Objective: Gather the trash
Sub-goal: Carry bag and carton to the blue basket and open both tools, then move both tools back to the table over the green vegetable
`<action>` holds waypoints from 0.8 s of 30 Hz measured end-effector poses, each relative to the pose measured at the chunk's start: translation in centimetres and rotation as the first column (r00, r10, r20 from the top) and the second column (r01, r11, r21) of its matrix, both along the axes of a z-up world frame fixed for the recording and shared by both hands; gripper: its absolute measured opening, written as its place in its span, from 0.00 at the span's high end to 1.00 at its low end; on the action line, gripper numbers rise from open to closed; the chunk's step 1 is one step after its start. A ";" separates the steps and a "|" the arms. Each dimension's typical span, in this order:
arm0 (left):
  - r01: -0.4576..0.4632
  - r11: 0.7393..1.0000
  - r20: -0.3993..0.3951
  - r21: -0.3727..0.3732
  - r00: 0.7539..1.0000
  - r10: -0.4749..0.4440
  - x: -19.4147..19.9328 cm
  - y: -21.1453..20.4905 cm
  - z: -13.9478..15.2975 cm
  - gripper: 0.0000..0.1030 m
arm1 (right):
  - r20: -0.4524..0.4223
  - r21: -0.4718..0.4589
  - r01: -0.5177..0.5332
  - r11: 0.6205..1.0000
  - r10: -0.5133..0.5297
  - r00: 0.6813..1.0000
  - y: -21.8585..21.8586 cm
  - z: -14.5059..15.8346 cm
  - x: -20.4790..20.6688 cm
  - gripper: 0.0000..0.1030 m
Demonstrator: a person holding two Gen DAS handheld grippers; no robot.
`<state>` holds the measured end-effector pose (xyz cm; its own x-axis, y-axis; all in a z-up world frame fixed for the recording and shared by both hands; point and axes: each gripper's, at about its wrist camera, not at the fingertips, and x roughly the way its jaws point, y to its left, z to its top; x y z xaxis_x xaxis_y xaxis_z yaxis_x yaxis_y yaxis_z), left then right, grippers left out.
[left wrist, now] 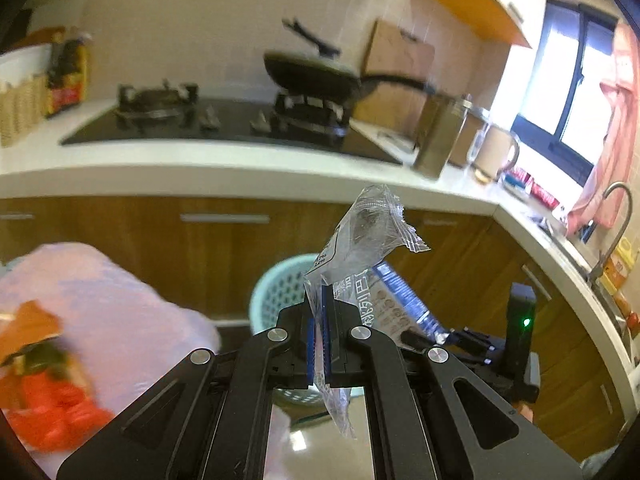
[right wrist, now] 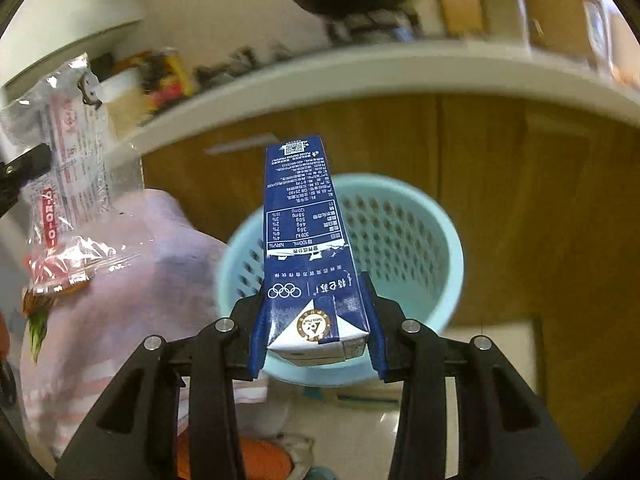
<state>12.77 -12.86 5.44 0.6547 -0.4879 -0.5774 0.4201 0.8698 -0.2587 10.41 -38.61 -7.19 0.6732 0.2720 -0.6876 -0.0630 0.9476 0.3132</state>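
My left gripper [left wrist: 319, 312] is shut on a clear plastic wrapper [left wrist: 362, 236] that sticks up above the jaws; it also shows at the left of the right wrist view [right wrist: 68, 184]. My right gripper [right wrist: 316, 320] is shut on a blue milk carton [right wrist: 304, 232], held out over a light blue perforated trash basket [right wrist: 400, 224] on the floor. In the left wrist view the basket [left wrist: 276, 288] lies behind the gripper, and the carton [left wrist: 394, 300] shows to the right with the right gripper [left wrist: 468, 340].
A pink plastic bag [left wrist: 100, 300] with orange trash sits at the left, also in the right wrist view [right wrist: 132, 280]. Wooden cabinets [left wrist: 224, 248] and a white countertop [left wrist: 200, 168] with a stove, pan [left wrist: 316, 72] and a metal canister [left wrist: 440, 136] stand behind. A sink faucet [left wrist: 616, 216] is at the right.
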 end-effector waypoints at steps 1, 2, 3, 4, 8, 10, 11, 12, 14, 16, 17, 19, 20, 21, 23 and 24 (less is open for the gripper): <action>0.001 1.000 -0.019 0.006 1.000 -0.001 0.8 -0.8 -0.6 0.99 | -0.029 -0.016 0.018 1.000 -0.018 0.999 0.2 -0.8 0.5 0.64; 0.003 1.000 -0.036 0.010 0.999 -0.003 1.6 -1.4 -1.3 0.99 | -0.060 -0.039 0.031 0.999 -0.034 0.998 0.5 -1.6 1.0 0.64; 0.005 1.000 -0.055 0.019 0.998 -0.004 2.5 -2.2 -2.2 0.99 | -0.084 -0.051 0.035 0.998 -0.039 0.996 0.8 -2.2 1.5 0.64; 0.002 1.000 -0.066 0.030 0.998 0.000 3.1 -2.7 -2.9 0.99 | -0.098 -0.048 0.036 0.998 -0.040 0.994 1.0 -2.5 1.6 0.64; -0.011 0.999 -0.127 0.046 0.992 0.017 5.2 -3.7 -5.4 0.99 | -0.146 -0.015 0.046 0.999 -0.048 0.988 1.0 -3.8 2.7 0.63; -0.016 0.999 -0.147 0.047 0.989 0.023 5.9 -3.9 -6.3 0.99 | -0.150 0.000 0.050 0.999 -0.050 0.987 0.4 -4.2 2.7 0.62; -0.018 0.999 -0.153 0.047 0.988 0.025 6.1 -4.0 -6.6 0.99 | -0.150 0.002 0.054 0.999 -0.053 0.987 0.3 -4.1 2.9 0.61; -0.019 0.999 -0.160 0.048 0.987 0.026 6.5 -4.1 -7.0 0.99 | -0.148 0.004 0.055 0.998 -0.054 0.988 0.1 -4.1 2.9 0.54; -0.018 0.999 -0.166 0.050 0.986 0.027 6.6 -4.6 -7.3 0.99 | -0.141 0.005 0.061 0.998 -0.060 0.988 -0.1 -3.7 3.0 0.52; -0.012 0.998 -0.173 0.061 0.985 0.023 6.9 -5.2 -7.8 0.99 | -0.133 0.004 0.067 0.998 -0.066 0.989 -0.5 -3.3 3.1 0.52; -0.007 0.997 -0.175 0.071 0.984 0.019 7.0 -5.6 -8.1 0.96 | -0.128 0.005 0.075 0.997 -0.074 0.989 -0.7 -3.0 2.8 0.52; 0.001 0.997 -0.180 0.079 0.984 0.014 7.0 -6.1 -8.5 0.66 | -0.122 0.011 0.083 0.996 -0.081 0.989 -1.1 -2.7 2.8 0.52; 0.001 0.997 -0.184 0.082 0.983 0.014 6.8 -6.2 -8.7 0.46 | -0.118 0.012 0.088 0.996 -0.086 0.989 -1.3 -2.5 2.6 0.52; -0.004 0.996 -0.179 0.084 0.984 0.019 6.6 -6.1 -8.9 0.43 | -0.115 0.010 0.090 0.996 -0.088 0.990 -1.6 -2.4 2.5 0.52; 0.001 0.996 -0.182 0.089 0.983 0.015 6.4 -5.8 -9.2 0.43 | -0.106 0.004 0.092 0.996 -0.091 0.990 -1.9 -2.0 2.0 0.52; 0.000 0.996 -0.189 0.088 0.982 0.017 6.1 -5.4 -9.2 0.44 | -0.103 0.003 0.091 0.996 -0.090 0.991 -1.9 -1.8 1.8 0.52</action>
